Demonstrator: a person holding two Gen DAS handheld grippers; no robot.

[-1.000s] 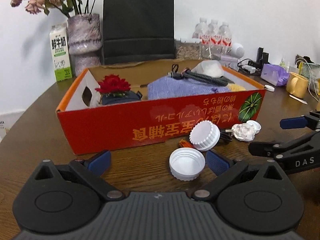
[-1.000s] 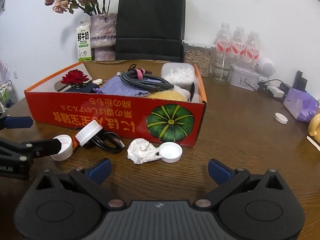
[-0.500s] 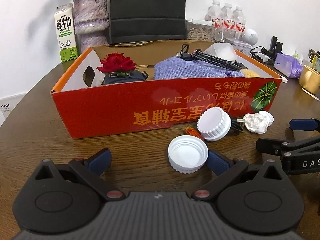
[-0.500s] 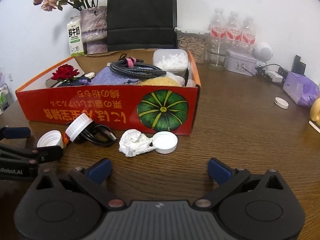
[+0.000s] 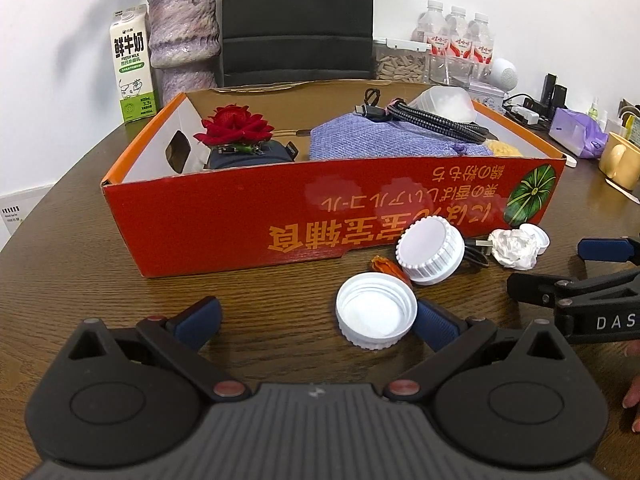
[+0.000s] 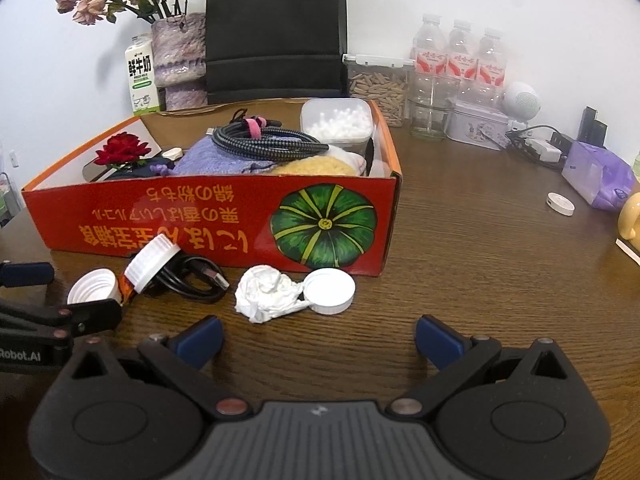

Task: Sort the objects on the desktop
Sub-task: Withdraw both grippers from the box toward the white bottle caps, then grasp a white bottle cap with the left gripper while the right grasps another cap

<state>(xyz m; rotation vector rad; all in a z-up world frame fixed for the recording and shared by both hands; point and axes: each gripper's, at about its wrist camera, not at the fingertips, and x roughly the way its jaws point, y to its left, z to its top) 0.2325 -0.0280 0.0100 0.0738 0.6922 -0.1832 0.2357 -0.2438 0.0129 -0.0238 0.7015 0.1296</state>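
**Loose caps, cable and paper before the red box**

On the dark wooden surface (image 6: pixel 480 240) a red cardboard box (image 5: pixel 240 216) is seen, printed with a green pumpkin, and in it a red rose (image 5: pixel 234 126), a purple cloth (image 5: pixel 380 144), a braided cable (image 6: pixel 268 142) and a tub of cotton swabs (image 6: pixel 338 122) are held. The left gripper (image 5: pixel 316 320) is held low over the surface with its fingers spread apart and nothing grasped; an upturned white cap (image 5: pixel 376 316) lies just beside its right finger pad. A second, ribbed white cap (image 5: pixel 431 255) is propped tilted on a black USB cable (image 6: pixel 192 278), with an orange scrap (image 5: pixel 386 266) under it. Further right, a crumpled white paper ball (image 6: pixel 264 292) is found touching a flat white lid (image 6: pixel 330 290), both near the box's front wall. The right gripper (image 6: pixel 320 336) is likewise released, empty, with the paper ball and lid lying ahead of its spread fingers.
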